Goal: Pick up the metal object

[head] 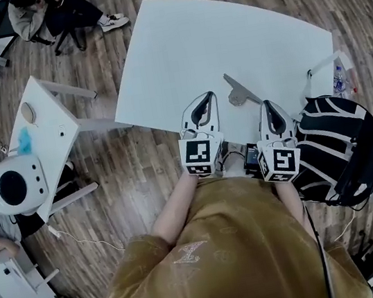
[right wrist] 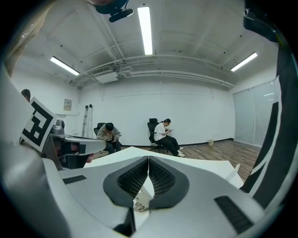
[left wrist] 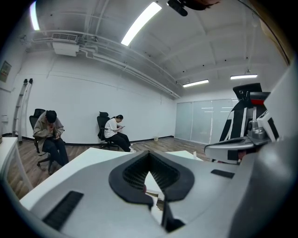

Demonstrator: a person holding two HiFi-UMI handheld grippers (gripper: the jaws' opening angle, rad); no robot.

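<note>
Grey metal object (head: 239, 93) looks flat, stiff, slick, so pinch its narrow arm; left gripper (head: 208, 99) and right gripper (head: 265, 105) are closed, empty.

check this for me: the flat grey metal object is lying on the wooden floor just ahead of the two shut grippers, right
Not the floor: the head view shows the flat grey metal object lying on the white table, just ahead of the left gripper and the right gripper, both shut.
</note>
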